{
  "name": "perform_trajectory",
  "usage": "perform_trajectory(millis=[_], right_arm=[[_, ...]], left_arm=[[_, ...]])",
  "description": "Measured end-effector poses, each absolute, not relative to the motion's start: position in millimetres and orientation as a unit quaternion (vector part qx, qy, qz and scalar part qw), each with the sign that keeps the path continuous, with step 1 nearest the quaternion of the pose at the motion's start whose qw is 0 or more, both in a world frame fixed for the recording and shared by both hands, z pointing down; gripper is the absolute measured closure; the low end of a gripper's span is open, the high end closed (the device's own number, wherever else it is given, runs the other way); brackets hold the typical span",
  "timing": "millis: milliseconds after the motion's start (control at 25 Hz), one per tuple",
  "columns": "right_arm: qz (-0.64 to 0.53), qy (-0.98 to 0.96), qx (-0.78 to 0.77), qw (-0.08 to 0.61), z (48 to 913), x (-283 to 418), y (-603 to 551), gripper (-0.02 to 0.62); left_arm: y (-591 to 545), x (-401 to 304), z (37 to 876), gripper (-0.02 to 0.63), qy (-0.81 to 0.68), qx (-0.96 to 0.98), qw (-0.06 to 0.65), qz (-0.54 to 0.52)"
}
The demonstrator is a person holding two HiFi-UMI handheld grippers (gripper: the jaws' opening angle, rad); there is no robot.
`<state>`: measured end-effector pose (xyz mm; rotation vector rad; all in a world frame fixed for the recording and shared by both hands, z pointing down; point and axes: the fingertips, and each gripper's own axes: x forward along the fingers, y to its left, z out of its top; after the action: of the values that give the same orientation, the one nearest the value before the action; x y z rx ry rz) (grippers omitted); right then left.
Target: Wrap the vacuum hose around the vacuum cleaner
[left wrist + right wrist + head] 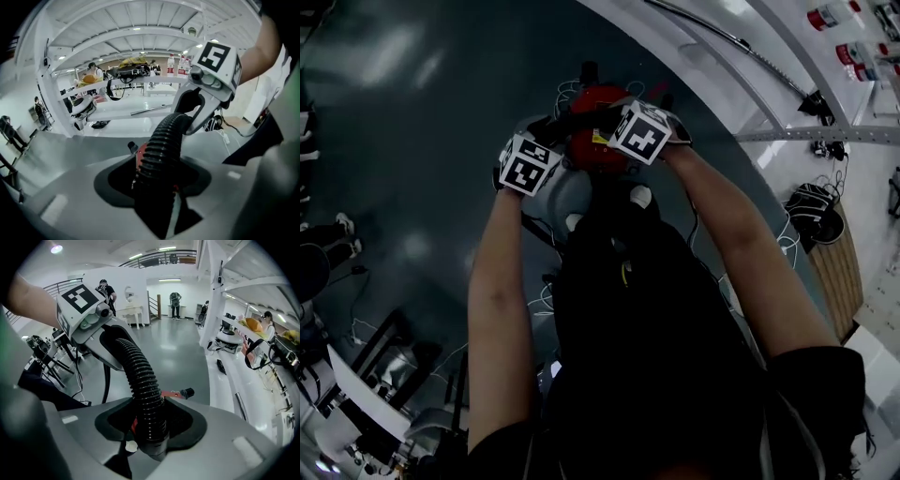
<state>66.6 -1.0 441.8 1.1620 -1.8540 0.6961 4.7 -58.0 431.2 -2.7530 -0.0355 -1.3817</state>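
Left tongs [157, 197] slack: jaws apart, ribbed hose [161, 145] lying loose between them. Right tongs [150, 437] clenched on the same hose. Short span runs tong to tong, long axis straight across from left jaws to right. Red vacuum cleaner [595, 150] sits just beyond and below both tips, right seemingly nearer. Both forearms outstretched, close together, tongs pitched steeply down.

The black, ribbed hose [140, 380] is lifted in a tight arch close above the top of the vacuum cleaner [586, 155], a rounded red body with a small yellow label, not yet wrapped around it.
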Motion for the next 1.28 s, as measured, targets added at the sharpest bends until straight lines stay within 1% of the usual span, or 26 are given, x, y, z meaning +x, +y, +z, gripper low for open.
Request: perform_trajectory(millis=[160,240,400,480,720,880,1080,1280], right_arm=[[0.264,-0.747,0.446,0.417,442.4,50.4,3.2,0.41],[0.264,-0.747,0.444,0.417,441.6,39.6,3.8,0.411],[0.249,-0.737,0.431,0.457,443.6,19.1,14.8,0.41],[0.247,-0.734,0.428,0.466,444.8,13.4,23.7,0.41],[0.233,-0.74,0.424,0.467,437.7,6.5,21.8,0.41],[0.218,-0.754,0.406,0.469,444.8,-4.0,15.7,0.41],[0.226,-0.772,0.386,0.452,459.1,8.5,13.9,0.41],[0.209,-0.787,0.35,0.464,466.3,34.2,-1.9,0.41]], left_arm=[[-52.1,-12.7,429.4,0.374,0.01,-0.892,0.038,-0.45],[-50.6,-25.3,431.8,0.385,0.012,-0.891,0.031,-0.452],[-36.0,-48.1,439.5,0.407,-0.001,-0.89,0.045,-0.453],[-26.4,-53.8,442.2,0.41,-0.009,-0.892,0.043,-0.449],[-27.3,-61.9,433.8,0.402,0.017,-0.897,0.042,-0.439],[-28.6,-72.5,438.5,0.397,0.042,-0.891,0.036,-0.45],[-30.4,-63.0,447.1,0.394,0.063,-0.88,0.032,-0.469],[-42.3,-40.4,458.4,0.389,0.091,-0.879,0.014,-0.468]])
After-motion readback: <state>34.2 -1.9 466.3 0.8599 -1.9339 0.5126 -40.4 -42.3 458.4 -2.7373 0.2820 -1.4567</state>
